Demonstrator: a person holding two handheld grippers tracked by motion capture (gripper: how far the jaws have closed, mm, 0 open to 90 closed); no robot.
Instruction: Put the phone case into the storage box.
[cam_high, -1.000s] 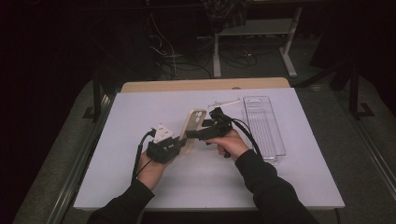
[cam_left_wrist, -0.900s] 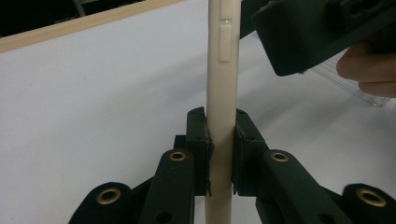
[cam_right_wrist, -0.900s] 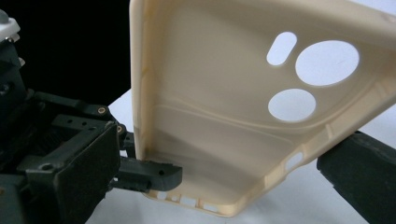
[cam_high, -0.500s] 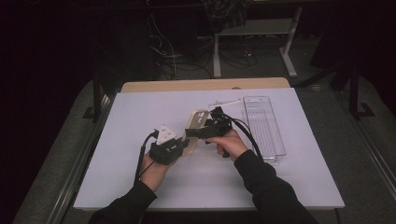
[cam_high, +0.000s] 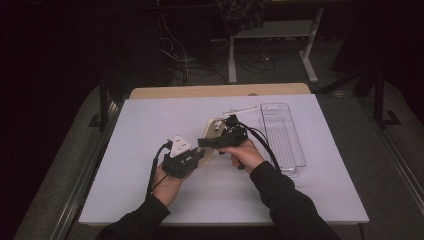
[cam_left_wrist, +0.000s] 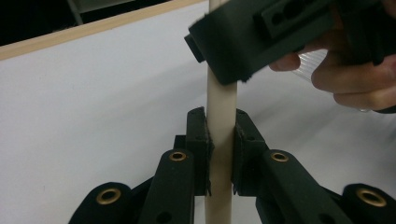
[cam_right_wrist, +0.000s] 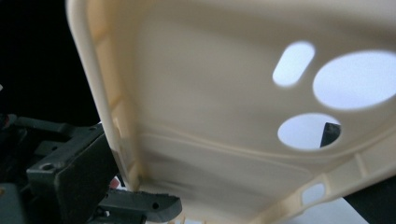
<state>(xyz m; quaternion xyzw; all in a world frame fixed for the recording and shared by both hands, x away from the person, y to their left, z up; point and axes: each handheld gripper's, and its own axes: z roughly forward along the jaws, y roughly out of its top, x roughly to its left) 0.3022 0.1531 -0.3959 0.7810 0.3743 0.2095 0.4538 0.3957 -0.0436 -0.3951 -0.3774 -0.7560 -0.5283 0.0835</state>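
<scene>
White tabletop (cam_high: 150, 150) carries our work; the cream phone case (cam_high: 216, 129) hangs just above its middle. Our left gripper (cam_left_wrist: 220, 154) pinches the case's edge from seven o'clock (pads pressed on both faces). Our right gripper (cam_high: 220, 141) meets it from three o'clock, its grip unclear. At two o'clock lies a clear tray (cam_high: 282, 137).

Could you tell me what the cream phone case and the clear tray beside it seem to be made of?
The phone case looks like soft matte plastic, perhaps silicone or rubbery plastic: cream, dull, with moulded ribs and camera holes. The left gripper pinches its thin edge. The tray looks like stiff clear plastic: see-through, with glossy ridged walls.
</scene>
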